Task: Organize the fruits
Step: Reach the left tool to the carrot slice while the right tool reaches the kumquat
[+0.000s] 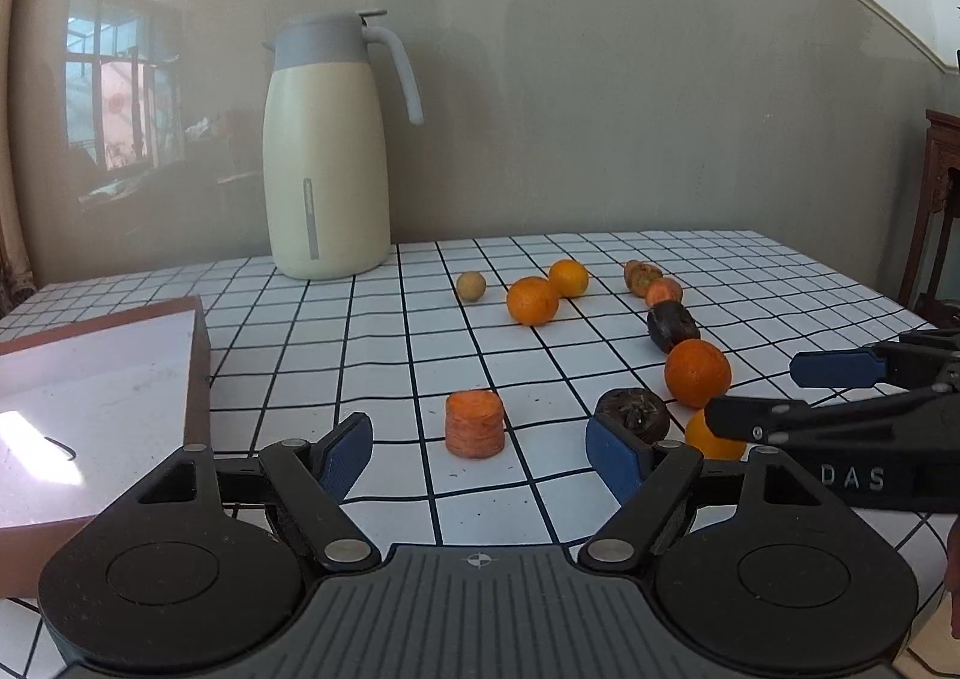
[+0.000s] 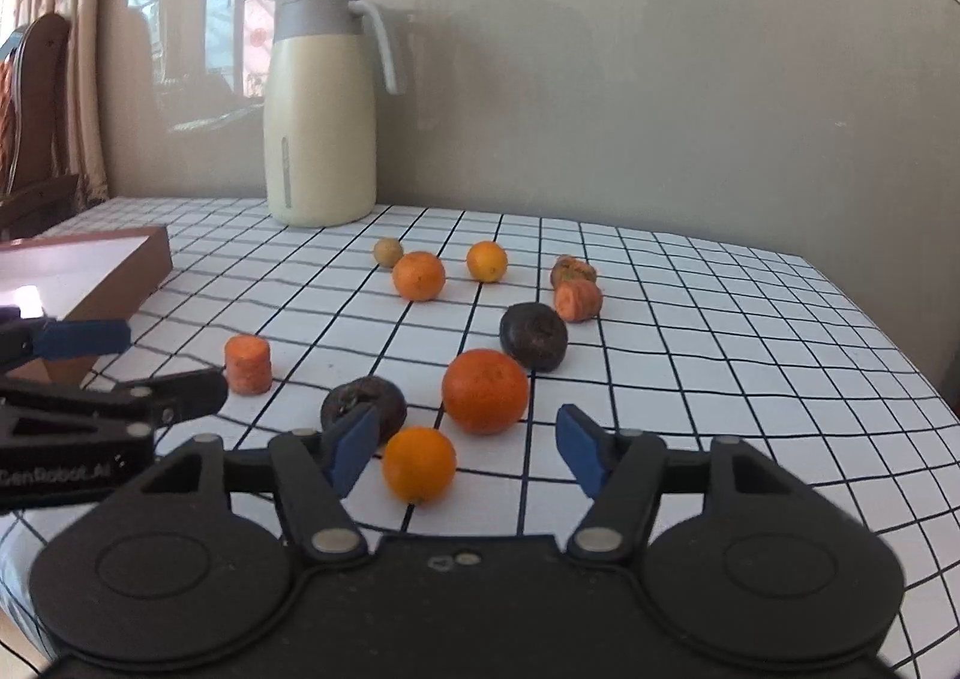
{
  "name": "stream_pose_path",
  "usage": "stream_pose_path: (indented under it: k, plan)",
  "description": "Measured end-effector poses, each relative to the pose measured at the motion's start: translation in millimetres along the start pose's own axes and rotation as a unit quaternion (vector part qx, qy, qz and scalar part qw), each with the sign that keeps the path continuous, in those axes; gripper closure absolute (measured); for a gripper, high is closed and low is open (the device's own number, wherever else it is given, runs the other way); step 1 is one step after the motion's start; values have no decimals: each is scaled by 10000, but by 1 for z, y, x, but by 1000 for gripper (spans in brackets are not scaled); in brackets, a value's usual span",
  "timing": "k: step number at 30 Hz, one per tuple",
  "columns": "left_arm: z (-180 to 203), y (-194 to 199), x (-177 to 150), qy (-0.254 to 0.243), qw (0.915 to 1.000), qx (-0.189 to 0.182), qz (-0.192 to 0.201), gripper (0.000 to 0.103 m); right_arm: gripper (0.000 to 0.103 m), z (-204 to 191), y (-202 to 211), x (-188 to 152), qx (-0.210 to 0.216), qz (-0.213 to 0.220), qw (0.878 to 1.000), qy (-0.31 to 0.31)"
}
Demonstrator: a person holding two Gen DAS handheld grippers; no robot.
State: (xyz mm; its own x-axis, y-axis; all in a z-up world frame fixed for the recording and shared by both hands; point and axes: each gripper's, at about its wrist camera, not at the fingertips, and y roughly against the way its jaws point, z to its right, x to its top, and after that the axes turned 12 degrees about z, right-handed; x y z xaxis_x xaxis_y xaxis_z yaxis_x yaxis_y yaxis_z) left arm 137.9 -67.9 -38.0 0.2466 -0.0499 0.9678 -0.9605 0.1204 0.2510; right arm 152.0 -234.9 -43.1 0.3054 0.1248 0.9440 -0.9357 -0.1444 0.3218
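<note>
Fruit lies scattered on a checked tablecloth. My left gripper (image 1: 480, 454) is open, with a carrot chunk (image 1: 474, 424) standing just beyond its fingertips. My right gripper (image 2: 462, 454) is open, with a small orange (image 2: 419, 464) between its fingers, nearer the left one, untouched. A larger orange (image 2: 485, 391) and a dark shrivelled fruit (image 2: 363, 402) lie just past it. Farther off are another dark fruit (image 2: 534, 335), a second carrot piece (image 2: 577, 300), two oranges (image 2: 419, 275) (image 2: 487, 261), a brownish fruit (image 2: 573, 269) and a small tan fruit (image 2: 387, 251).
A shallow brown box with a white inside (image 1: 90, 379) sits at the left; it also shows in the right wrist view (image 2: 84, 271). A cream and grey thermos jug (image 1: 327, 151) stands at the back by the wall. The table's right edge (image 2: 900, 355) drops away.
</note>
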Motion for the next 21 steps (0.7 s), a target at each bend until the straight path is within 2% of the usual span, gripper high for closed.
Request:
stream_pose_path:
  k: [4, 7, 15, 16, 19, 20, 21]
  plan:
    - [1, -14, -2, 7, 9999, -27, -139, 24, 54, -1, -11, -1, 38, -208, 9997, 98]
    - [1, -26, -2, 8, 9998, -50, -213, 24, 56, 1, -16, 0, 154, -282, 9995, -43]
    - [0, -52, -2, 55, 9985, -156, -530, 26, 61, -7, -23, -4, 362, -394, 9985, 87]
    - [2, -56, -2, 28, 9982, -180, -571, 31, 62, -7, -24, -4, 397, -424, 9983, 65]
    - [6, -64, -3, -47, 9969, -239, -749, 44, 76, -10, -24, -4, 508, -447, 9977, 99]
    - [6, -65, -3, -57, 9967, -237, -773, 46, 81, -11, -24, -5, 518, -461, 9975, 123]
    - [7, -66, -3, -66, 9967, -216, -778, 48, 81, -11, -25, -4, 512, -457, 9976, 104]
